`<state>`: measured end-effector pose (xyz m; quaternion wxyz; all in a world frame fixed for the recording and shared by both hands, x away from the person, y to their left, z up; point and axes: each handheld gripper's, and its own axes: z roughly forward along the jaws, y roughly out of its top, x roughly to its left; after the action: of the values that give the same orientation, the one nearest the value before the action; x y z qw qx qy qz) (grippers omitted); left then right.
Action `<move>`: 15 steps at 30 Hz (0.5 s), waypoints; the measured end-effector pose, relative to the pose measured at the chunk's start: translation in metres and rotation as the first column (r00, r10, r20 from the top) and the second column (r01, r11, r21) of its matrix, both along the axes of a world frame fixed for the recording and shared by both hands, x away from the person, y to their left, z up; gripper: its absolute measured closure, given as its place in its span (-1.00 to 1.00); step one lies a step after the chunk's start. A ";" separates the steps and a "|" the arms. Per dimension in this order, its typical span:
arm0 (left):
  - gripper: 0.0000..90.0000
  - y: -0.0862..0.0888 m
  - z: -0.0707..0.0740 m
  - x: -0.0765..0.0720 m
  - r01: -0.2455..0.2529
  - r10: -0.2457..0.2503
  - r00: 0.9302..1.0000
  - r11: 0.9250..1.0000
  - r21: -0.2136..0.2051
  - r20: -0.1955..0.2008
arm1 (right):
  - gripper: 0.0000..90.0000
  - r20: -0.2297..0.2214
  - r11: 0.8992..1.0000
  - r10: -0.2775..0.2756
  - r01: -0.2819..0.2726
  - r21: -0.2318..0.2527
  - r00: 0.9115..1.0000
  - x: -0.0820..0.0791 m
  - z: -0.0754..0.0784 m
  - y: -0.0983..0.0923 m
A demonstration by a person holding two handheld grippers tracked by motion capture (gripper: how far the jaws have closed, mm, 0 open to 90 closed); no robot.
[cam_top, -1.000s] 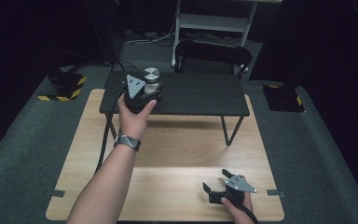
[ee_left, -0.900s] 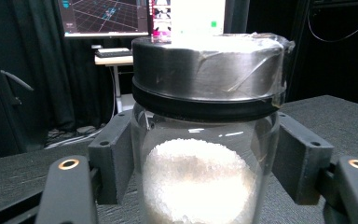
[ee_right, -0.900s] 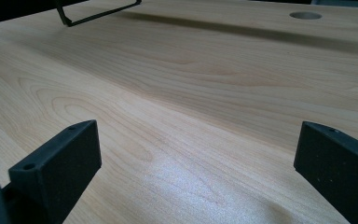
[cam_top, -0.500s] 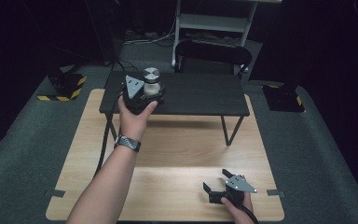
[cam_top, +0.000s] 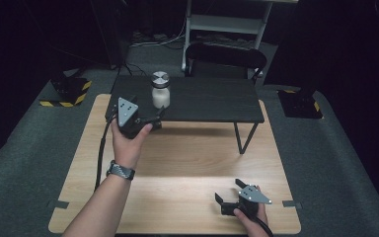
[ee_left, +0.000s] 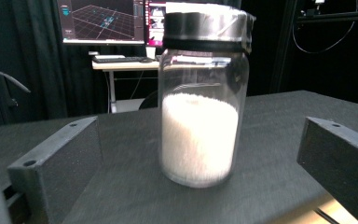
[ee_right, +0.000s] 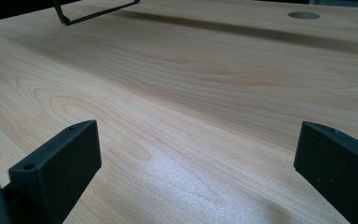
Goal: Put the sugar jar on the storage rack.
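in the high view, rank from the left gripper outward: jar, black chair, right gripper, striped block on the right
1. Jar, just ahead of the left gripper, on the black table.
2. Black chair, behind the table, farther right.
3. Right gripper, at the wooden table's near right.
4. Striped block, far right on the floor.

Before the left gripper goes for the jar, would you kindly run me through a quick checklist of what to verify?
1. Left gripper jaws open: ok.
2. Jar upright on the black table: ok.
3. Jar centred between the jaws: ok, roughly, in the left gripper view.
4. Jaws already alongside the jar: not ok, it stands ahead of them.
5. Lid tight: cannot tell.
6. Right gripper out of the way: ok, open, low over the wooden tabletop.
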<state>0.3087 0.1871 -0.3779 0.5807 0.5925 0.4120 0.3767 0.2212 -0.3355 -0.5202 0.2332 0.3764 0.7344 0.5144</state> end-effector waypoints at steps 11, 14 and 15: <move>-0.99 0.024 -0.024 -0.034 0.033 -0.033 0.999 0.999 -0.003 0.013 | -0.99 0.001 1.000 -0.002 0.002 -0.002 1.000 0.000 0.000 0.000; -0.99 0.032 -0.039 -0.048 0.046 -0.046 0.999 0.999 -0.009 0.008 | -0.99 0.002 1.000 -0.002 0.002 -0.003 1.000 0.000 0.000 0.001; -0.99 0.032 -0.039 -0.048 0.046 -0.046 0.999 0.999 -0.009 0.008 | -0.99 0.002 1.000 -0.002 0.002 -0.003 1.000 0.000 0.000 0.001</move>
<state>0.2608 0.2188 -0.4173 0.5935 0.5978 0.3978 0.3635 0.2208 -0.3348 -0.5201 0.2351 0.3761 0.7346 0.5134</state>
